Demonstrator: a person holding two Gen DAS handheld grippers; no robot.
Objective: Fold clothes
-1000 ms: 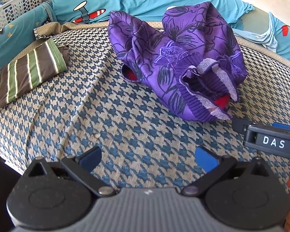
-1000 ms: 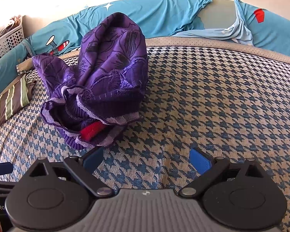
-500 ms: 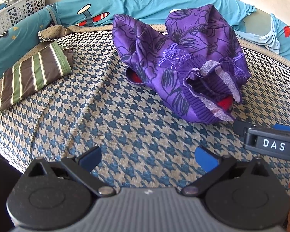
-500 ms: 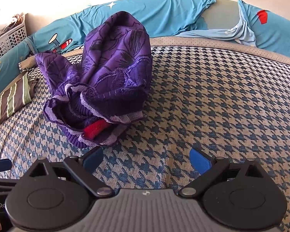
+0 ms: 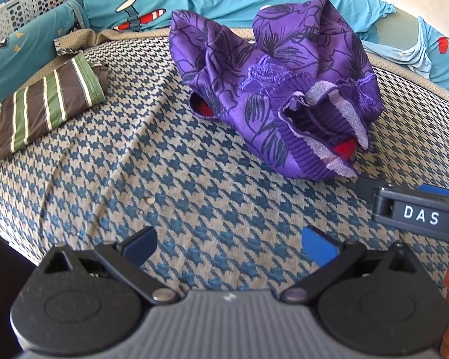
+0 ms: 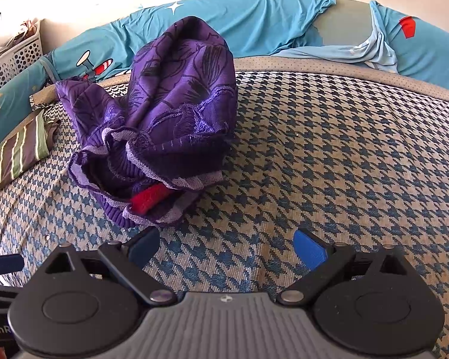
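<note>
our left hand-held gripper [image 5: 229,243] and right hand-held gripper [image 6: 226,246] are both wide open and empty. the purple top [image 6: 164,113] lies bunched mid-bed [image 6: 329,155], running toward the far edge; its hem is nearest the right one.

The garment [image 5: 272,89] lies in a heap on the cover [image 5: 179,185], ahead of both grippers. The left gripper [image 5: 229,243] sits before it and to its left, the right gripper [image 6: 227,246] before it and to its right. The folded cloth [image 5: 45,101] lies well left of the heap. The sheet [image 6: 269,27] runs behind them; the basket [image 5: 21,9] stands far left
</note>
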